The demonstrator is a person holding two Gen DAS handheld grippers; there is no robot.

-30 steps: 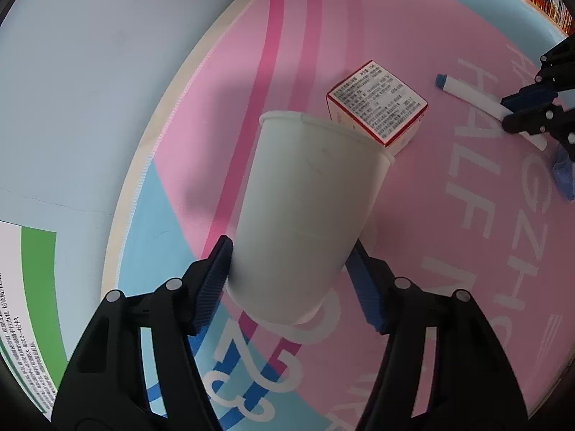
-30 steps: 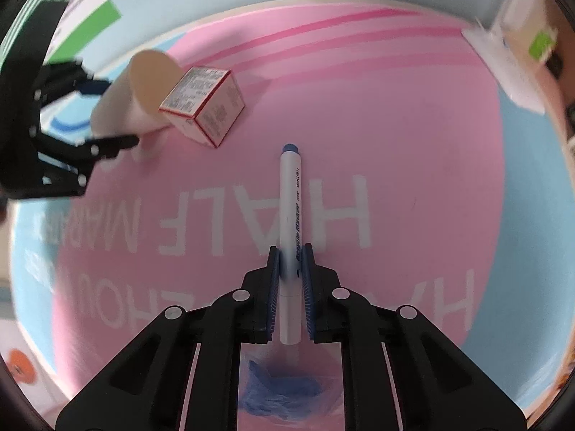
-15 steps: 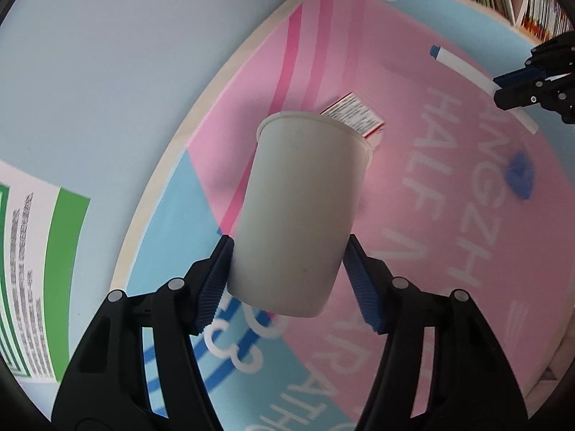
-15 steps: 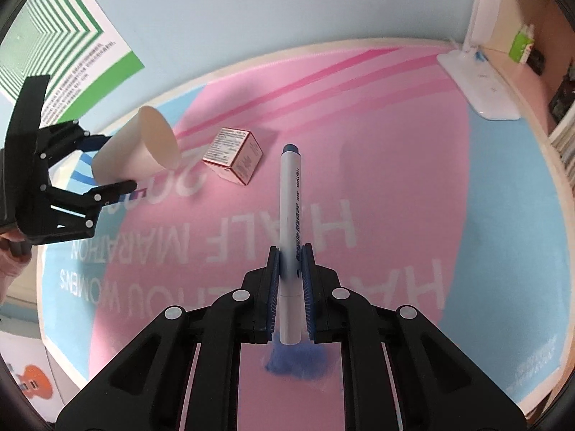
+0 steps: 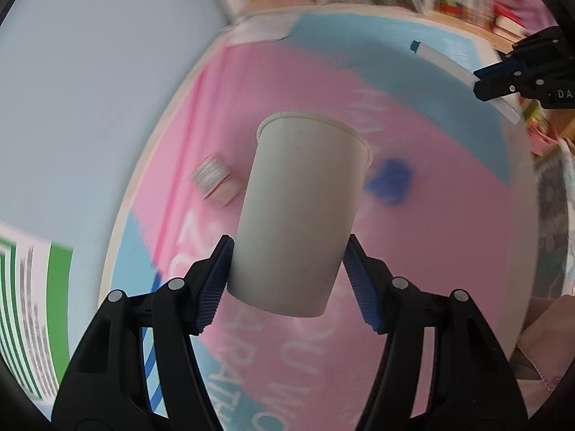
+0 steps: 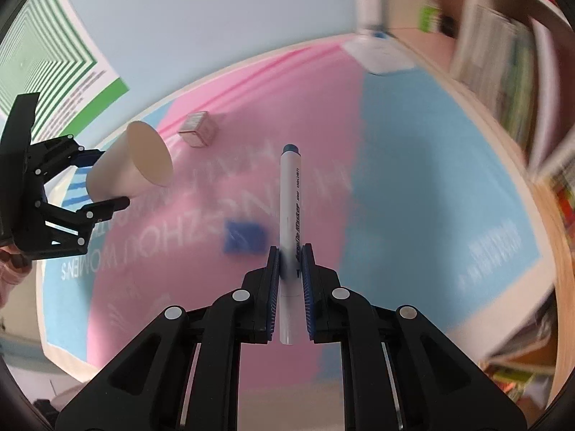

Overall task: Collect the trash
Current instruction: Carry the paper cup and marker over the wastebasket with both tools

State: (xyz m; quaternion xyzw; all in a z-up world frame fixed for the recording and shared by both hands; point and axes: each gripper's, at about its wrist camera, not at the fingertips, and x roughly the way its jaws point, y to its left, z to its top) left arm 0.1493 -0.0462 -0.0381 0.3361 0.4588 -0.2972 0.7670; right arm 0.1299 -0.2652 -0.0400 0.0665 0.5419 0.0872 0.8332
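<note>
The left gripper gripped a paper cup above the bench. The right gripper's fingers pinched a white marker; a small box lay below.

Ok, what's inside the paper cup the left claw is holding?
In the right wrist view the paper cup tilts its mouth toward the camera, showing only plain pale inner wall. Its bottom is hidden, so small contents can't be ruled out. The left claw grips it near the base.
</note>
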